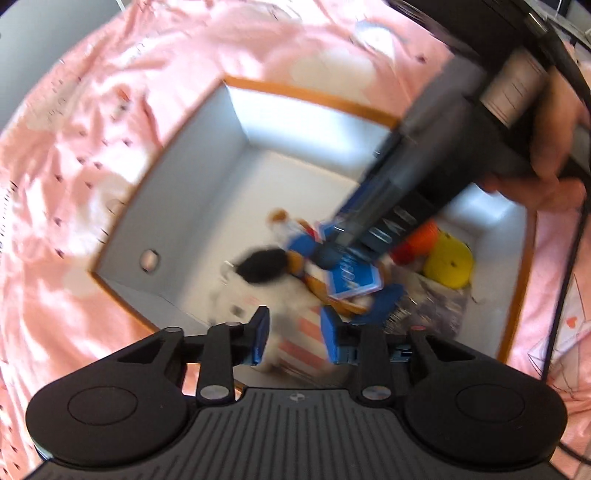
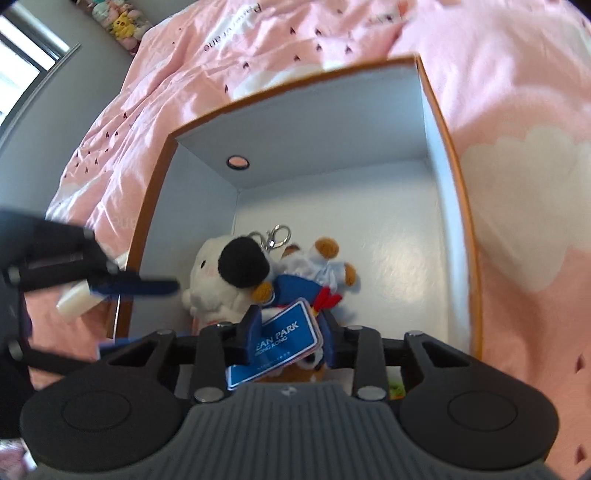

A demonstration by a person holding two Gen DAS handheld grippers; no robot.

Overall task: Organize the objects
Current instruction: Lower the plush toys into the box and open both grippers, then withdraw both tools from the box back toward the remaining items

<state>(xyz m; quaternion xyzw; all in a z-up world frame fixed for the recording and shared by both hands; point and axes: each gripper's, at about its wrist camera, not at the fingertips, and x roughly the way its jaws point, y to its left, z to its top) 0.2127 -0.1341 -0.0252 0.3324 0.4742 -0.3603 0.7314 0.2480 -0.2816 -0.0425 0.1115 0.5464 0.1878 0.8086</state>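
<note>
Setting: a white box with an orange rim (image 2: 466,206) sits on a bed covered by a pink duvet (image 2: 517,92) printed with small dark hearts and white clouds.

Box contents, right wrist view: a white plush with a black ear (image 2: 218,273) lies against the near-left wall; a small plush in a blue outfit with brown paws (image 2: 314,273) lies just beside it, touching; a silver clasp (image 2: 275,232) shows above the two.

Box contents, left wrist view: a yellow round thing (image 1: 448,260) and an orange thing (image 1: 417,240) sit in the far right corner; a striped pink-and-white item (image 1: 299,343) lies near the front wall. Blur hides detail.

Right gripper (image 2: 291,330): reaches down into the box, fingers closed on a blue hang tag (image 2: 275,345) that reads "PARK"; the tag lies pinched between the pads, over the blue-dressed plush.

Left gripper (image 1: 295,338): hovers above the box's near edge, fingers partly apart, nothing between the pads.

Person: a hand (image 1: 561,147) wraps the right gripper's handle at the upper right of the left wrist view.

Background: a row of plush toys (image 2: 118,22) along the wall past the bed; a window at far left.
</note>
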